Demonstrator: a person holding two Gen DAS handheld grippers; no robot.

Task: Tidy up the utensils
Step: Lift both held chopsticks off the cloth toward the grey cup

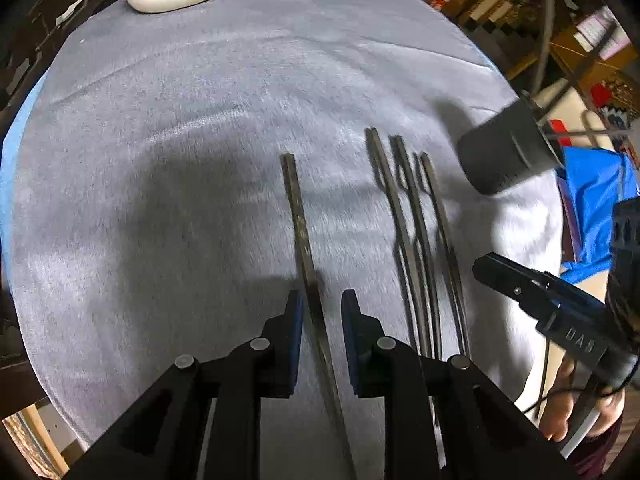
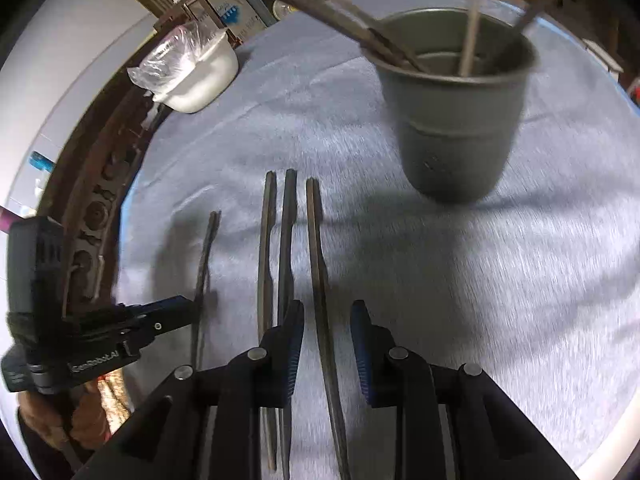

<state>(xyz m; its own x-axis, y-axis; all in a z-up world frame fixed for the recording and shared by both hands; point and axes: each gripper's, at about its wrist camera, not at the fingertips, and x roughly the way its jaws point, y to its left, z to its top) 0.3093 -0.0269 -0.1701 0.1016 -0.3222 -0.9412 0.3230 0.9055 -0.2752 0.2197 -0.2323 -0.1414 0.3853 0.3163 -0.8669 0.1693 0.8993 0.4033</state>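
Right wrist view: dark grey tapered metal cup [image 2: 456, 112] stands upright on the grey fleece cloth [image 2: 500, 280], holding several thin utensil handles [image 2: 468, 40] that lean on its rim. White ceramic dish [image 2: 200, 76] with crumpled clear plastic sits far left of the cup, at the cloth edge. Three dark metal utensils [image 2: 288, 240] lie parallel, near-left of the cup; a fourth utensil [image 1: 298, 216] lies apart, further left. Right gripper [image 2: 326, 320] is spread, straddling the rightmost one without pinching. Left gripper [image 1: 320, 308] is spread around the lone utensil, pads apart from it. Cloth right of the cup is bare.
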